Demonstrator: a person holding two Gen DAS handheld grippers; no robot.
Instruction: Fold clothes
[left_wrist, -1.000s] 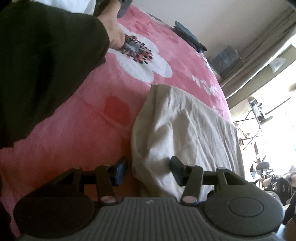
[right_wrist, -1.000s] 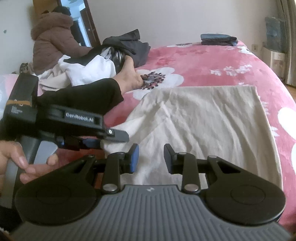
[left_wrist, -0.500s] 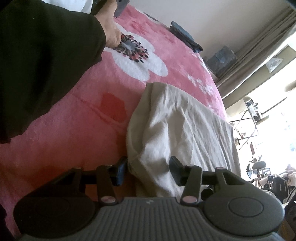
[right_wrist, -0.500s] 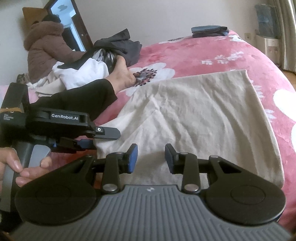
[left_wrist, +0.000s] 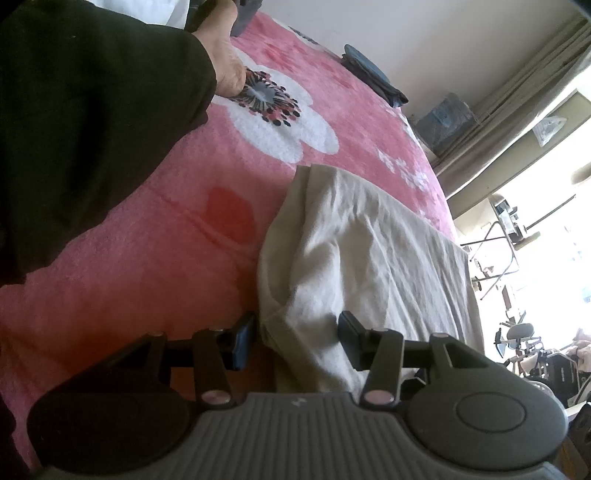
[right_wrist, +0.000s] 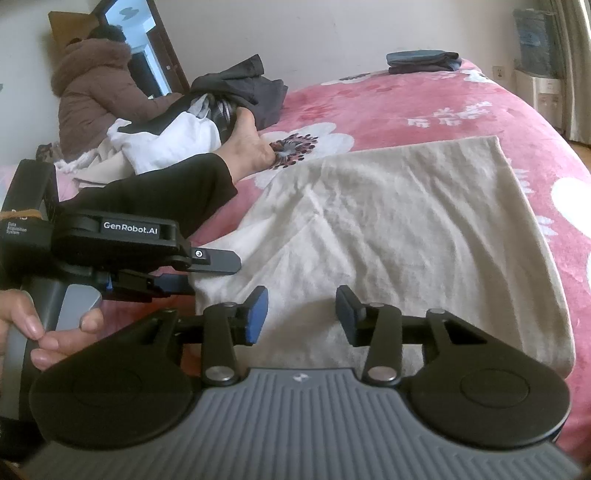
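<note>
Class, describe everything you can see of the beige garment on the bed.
The beige garment looks like thin, creased cotton, off-white to tan, lying mostly flat on the pink floral blanket. Its far edge is straight; the near left edge is rumpled and doubled over. The open left gripper straddles that edge, and the open right gripper hovers over the near hem. Neither visibly grips it.

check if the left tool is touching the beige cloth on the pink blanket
Cannot tell. In the left wrist view the left tool is open around the near edge of the crumpled beige cloth, but a thin dark strip beside its fingers may be gap or shadow.
</note>
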